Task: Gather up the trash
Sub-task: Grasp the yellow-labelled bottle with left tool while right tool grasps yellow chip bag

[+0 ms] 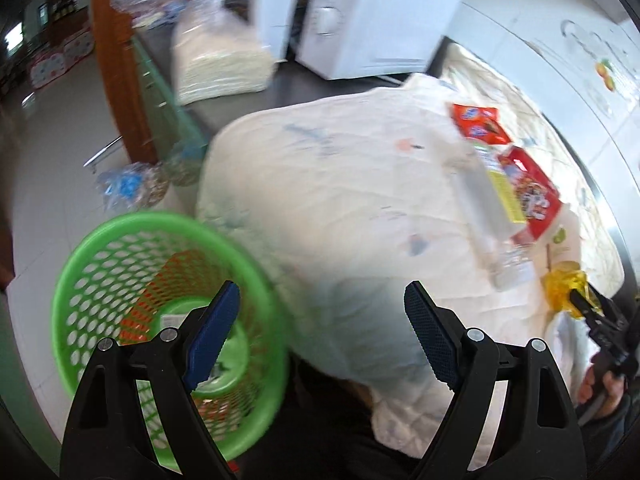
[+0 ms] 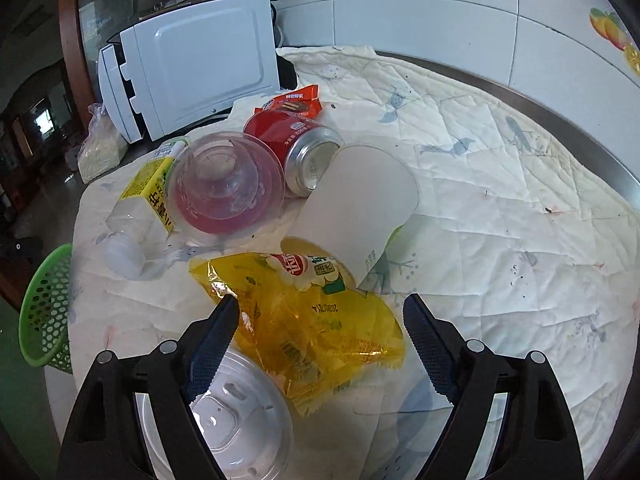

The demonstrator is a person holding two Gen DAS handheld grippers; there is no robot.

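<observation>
- The trash is being kept in a loose pile on the quilted cloth (image 2: 480,184) of the table: a yellow wrapper (image 2: 316,320), a white paper cup (image 2: 360,204) on its side, a red can (image 2: 296,148), a clear cup (image 2: 224,184), a bottle (image 2: 140,200) and a clear lid (image 2: 240,420).
- The right gripper (image 2: 320,344) is being held wide open over the yellow wrapper; nothing is being gripped.
- The left gripper (image 1: 320,336) is being held wide open and empty, between the green basket (image 1: 120,240) and the table edge.
- The wrapper looks thin and crinkled, so it is probably being risked that the pads slide off it or catch the cloth.
- The lid just beside it may be pinched together by mistake.
</observation>
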